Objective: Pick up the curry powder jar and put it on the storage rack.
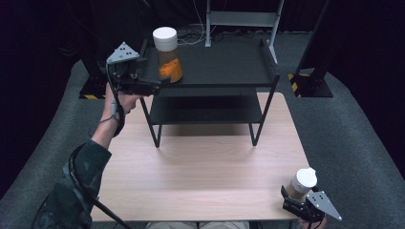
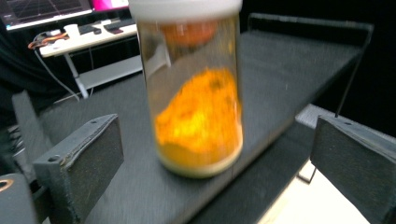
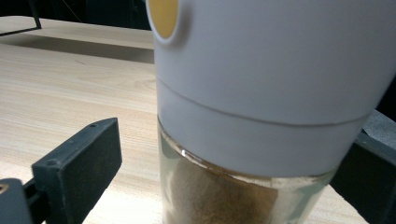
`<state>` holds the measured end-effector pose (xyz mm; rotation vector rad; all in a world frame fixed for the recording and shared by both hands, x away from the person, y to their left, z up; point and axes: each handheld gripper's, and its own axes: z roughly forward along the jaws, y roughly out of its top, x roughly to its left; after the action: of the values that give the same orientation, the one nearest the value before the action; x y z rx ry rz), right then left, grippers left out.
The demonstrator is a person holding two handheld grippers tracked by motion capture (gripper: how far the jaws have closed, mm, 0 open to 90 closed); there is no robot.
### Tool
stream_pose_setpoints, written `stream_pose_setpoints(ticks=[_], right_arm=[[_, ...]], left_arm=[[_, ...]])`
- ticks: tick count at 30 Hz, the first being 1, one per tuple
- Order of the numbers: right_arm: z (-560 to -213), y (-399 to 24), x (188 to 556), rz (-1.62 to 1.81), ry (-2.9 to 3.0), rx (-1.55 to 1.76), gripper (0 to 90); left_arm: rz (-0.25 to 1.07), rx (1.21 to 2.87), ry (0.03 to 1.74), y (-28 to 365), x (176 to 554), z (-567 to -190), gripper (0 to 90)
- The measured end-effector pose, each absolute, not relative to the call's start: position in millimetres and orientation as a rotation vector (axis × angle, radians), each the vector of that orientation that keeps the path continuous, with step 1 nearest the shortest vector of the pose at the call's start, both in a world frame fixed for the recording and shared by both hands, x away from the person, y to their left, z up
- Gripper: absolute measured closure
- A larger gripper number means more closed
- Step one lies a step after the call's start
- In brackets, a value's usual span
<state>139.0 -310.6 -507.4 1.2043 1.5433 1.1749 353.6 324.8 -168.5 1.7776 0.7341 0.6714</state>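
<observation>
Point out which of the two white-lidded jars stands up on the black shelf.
The jar of orange powder, at the left end of the shelf's top tier. The other jar, holding brown powder, stands on the wooden table at its near right corner.

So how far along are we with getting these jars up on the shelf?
Done: the orange-powder jar stands on the rack's top shelf, with the left gripper open around it. In hand: the right gripper is at the brown-powder jar on the table. Left: shelving that jar.

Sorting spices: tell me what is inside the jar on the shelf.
The jar holds orange powder, heaped higher on one side. Its white lid hides the very top, so nothing shows under it.
</observation>
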Motion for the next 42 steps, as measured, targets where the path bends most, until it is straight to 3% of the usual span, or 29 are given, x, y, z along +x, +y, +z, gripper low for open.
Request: stream_pose_setpoints(ticks=[10,20,31,42], right_arm=[[-507,-310,139,1.173,1.545,1.209,0.4],[-506,-310,140,1.171,1.547,1.210,0.4],[-506,-310,140,1.169,1.547,1.213,0.4],[-506,-310,140,1.172,1.548,1.210,0.4]], left_arm=[[0.662,1.865,0.751,330,332,-209,0.0],[0.529,1.956,0.801,342,319,-270,0.0],[0.357,1.976,0.956,360,315,-350,0.1],[0.360,2.027,1.109,349,299,-413,0.0]])
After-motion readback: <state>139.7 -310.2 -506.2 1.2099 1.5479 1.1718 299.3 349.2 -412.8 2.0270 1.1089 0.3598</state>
